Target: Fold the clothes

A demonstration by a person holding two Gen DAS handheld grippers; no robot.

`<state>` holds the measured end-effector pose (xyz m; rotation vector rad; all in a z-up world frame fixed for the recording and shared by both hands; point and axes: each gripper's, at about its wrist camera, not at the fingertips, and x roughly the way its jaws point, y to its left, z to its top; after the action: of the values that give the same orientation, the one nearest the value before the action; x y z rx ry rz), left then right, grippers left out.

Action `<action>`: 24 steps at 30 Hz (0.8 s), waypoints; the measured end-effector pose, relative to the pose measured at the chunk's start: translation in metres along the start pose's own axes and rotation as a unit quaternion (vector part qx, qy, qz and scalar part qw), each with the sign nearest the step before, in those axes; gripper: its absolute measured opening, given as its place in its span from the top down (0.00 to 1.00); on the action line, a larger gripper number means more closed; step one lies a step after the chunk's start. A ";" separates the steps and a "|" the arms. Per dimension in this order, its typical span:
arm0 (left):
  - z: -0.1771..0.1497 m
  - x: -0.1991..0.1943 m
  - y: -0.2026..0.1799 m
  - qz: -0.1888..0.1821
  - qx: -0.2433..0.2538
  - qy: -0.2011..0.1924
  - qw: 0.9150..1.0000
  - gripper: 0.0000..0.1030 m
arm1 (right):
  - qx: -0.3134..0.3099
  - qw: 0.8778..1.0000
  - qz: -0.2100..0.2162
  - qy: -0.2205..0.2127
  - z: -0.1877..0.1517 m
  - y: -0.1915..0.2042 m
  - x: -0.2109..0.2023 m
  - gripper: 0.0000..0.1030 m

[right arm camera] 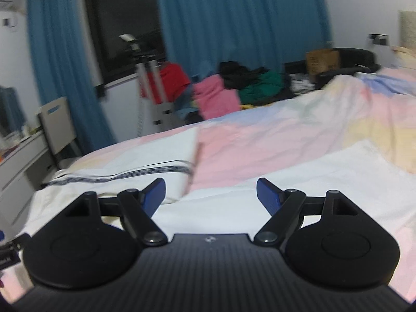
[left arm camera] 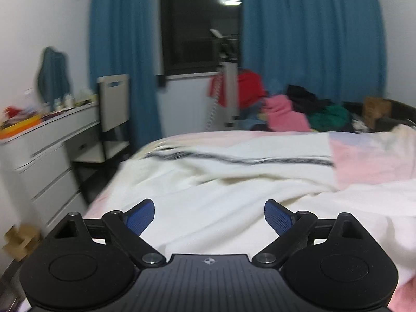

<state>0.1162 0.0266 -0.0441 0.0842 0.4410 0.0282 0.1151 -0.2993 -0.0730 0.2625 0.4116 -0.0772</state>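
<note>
With jaws spread and empty, the left gripper (left arm camera: 209, 217) and right gripper (right arm camera: 210, 195) hovered low over the white garment (left arm camera: 234, 182) on the bed (right arm camera: 260, 135), its striped hem (left arm camera: 234, 160) running crosswise just ahead.

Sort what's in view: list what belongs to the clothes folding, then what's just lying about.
For the job:
- white garment with dark stripe, spread on the bed
- left tongs and right tongs, both open and empty

Lying about:
- clothes pile
- white dresser
- chair
- blue curtains
- cardboard box
</note>
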 end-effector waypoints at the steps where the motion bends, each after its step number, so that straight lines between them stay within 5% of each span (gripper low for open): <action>1: 0.008 0.016 -0.016 -0.014 0.010 0.003 1.000 0.10 | 0.001 1.000 -0.005 -0.002 -0.002 -0.003 0.003 0.23; 10: 0.056 0.178 -0.174 -0.073 0.067 0.048 0.994 0.10 | 0.046 0.996 -0.079 -0.010 -0.004 -0.049 0.044 0.23; 16: 0.056 0.272 -0.252 -0.023 0.136 0.070 0.988 0.16 | 0.095 0.991 -0.098 0.017 -0.009 -0.078 0.093 0.23; 19: 0.052 0.300 -0.259 0.006 0.160 0.070 0.985 0.38 | 0.068 0.993 -0.096 0.024 -0.014 -0.075 0.112 0.23; 21: 0.057 0.303 -0.251 -0.012 0.141 0.067 0.988 0.73 | 0.054 0.994 -0.091 0.029 -0.016 -0.072 0.120 0.23; 24: 0.076 0.292 -0.230 -0.025 0.093 0.050 0.994 0.88 | 0.061 0.994 -0.082 0.036 -0.017 -0.074 0.125 0.23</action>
<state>0.4147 -0.1947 -0.1196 0.2554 0.5445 -0.0580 0.2138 -0.3688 -0.1558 0.3530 0.5008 -0.2558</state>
